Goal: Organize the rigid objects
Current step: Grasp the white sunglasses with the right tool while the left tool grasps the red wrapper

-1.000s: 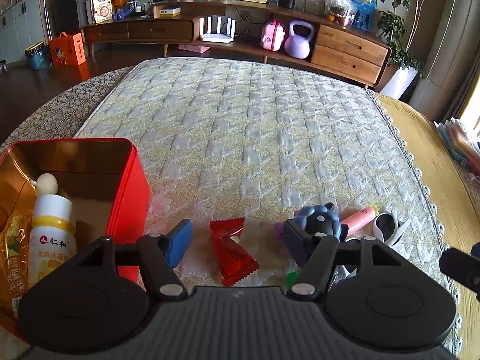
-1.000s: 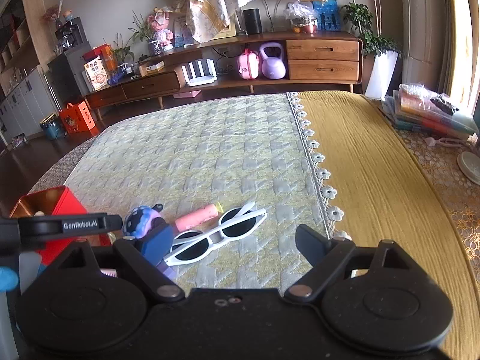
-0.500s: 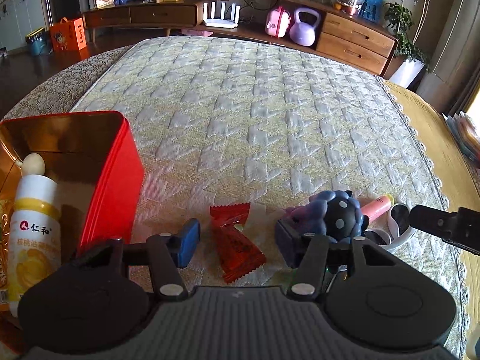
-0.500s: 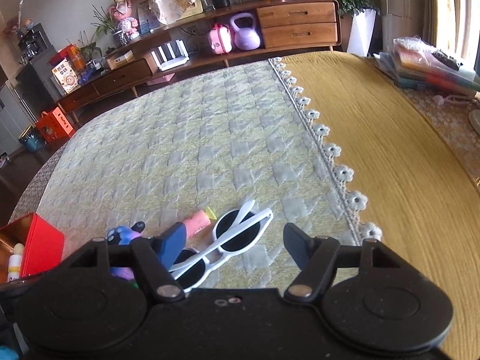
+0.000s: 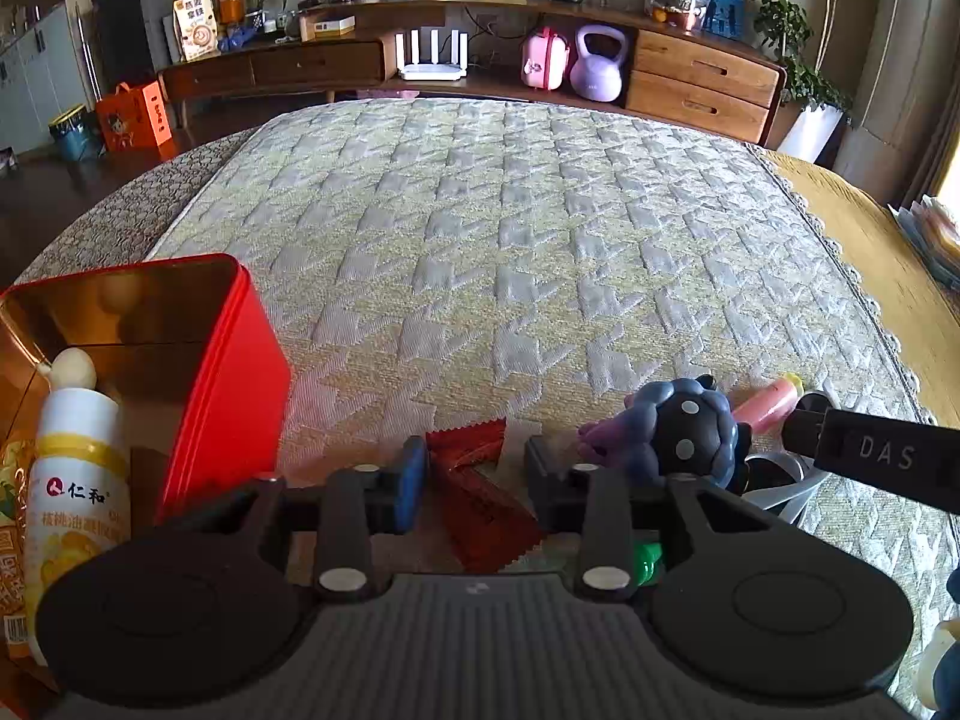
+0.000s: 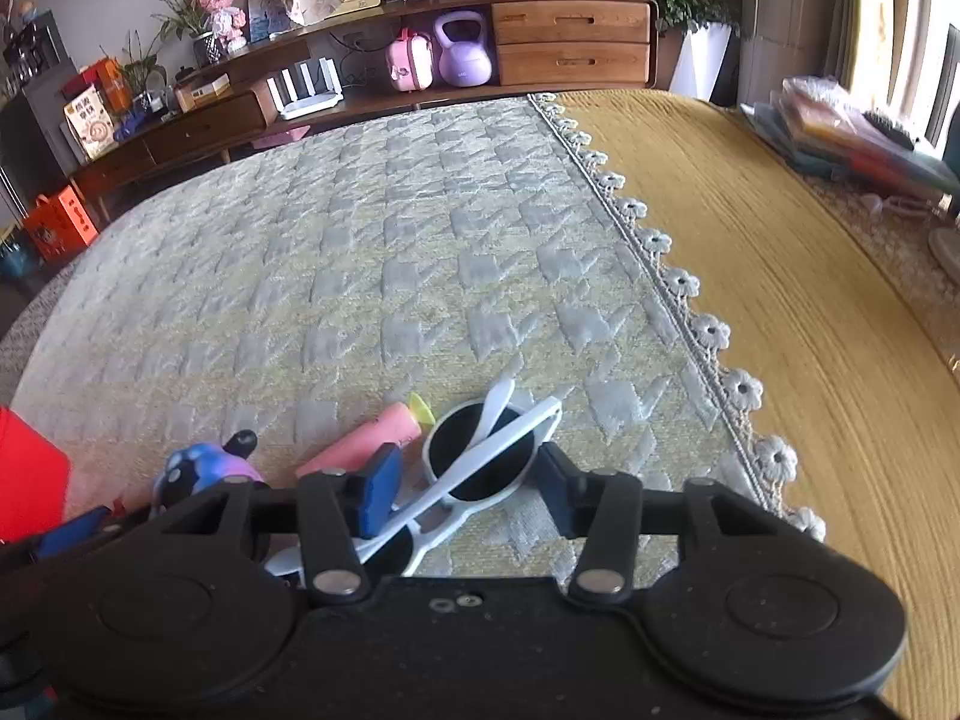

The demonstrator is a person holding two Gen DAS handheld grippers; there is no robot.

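my left claw [image 5: 474,483] has just been narrowing around the red candy wrapper [image 5: 480,495], a crinkled foil packet with zigzag ends lying flat on the quilted cover [image 5: 510,240]. its pads sit close on either side, but i cannot tell whether they press it yet. the red tin [image 5: 228,360] stands just left of the wrapper, gold inside, with a white bottle [image 5: 75,480] with a yellow label in it. just right of the wrapper lies a dark blue toy [image 5: 684,429] with pale dots, and beyond it a pink marker [image 5: 768,405].

my right claw [image 6: 468,489] has also been closing, with the white sunglasses [image 6: 480,456] between its pads: round dark lenses, arms folded across the frame. the right pad touches the rim of the far lens; the left pad stands beside the arms, contact unclear. from the sunglasses, the marker is touching on the left.
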